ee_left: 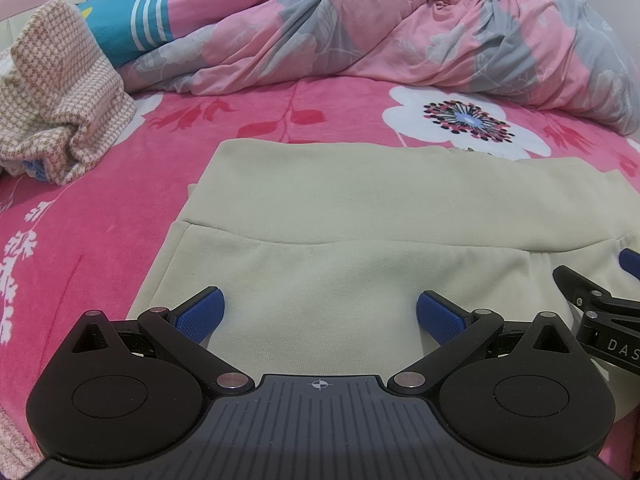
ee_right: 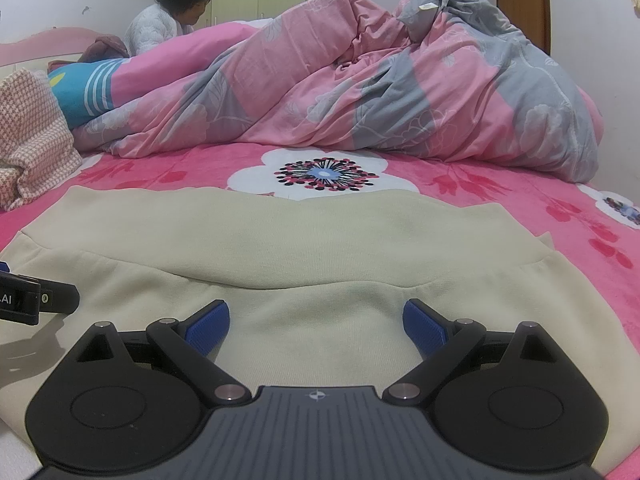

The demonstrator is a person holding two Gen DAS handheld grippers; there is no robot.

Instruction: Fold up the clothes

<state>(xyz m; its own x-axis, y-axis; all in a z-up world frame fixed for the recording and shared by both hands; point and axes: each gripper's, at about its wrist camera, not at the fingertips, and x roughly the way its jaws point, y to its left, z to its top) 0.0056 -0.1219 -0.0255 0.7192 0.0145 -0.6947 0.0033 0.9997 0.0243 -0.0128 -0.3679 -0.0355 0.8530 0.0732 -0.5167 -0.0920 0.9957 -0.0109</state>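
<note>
Two garments [ee_left: 60, 92] [ee_left: 328, 216], one quilt [ee_left: 400, 32] behind.

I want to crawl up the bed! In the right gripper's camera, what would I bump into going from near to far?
right gripper → cream garment → pink flowered bedsheet → rumpled pink and grey quilt → person sitting at the far side.

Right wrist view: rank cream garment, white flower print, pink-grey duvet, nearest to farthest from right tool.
1. cream garment, directly under the right tool, centre foreground.
2. white flower print, on the bedspread just beyond the garment's far edge.
3. pink-grey duvet, heaped behind.
</note>
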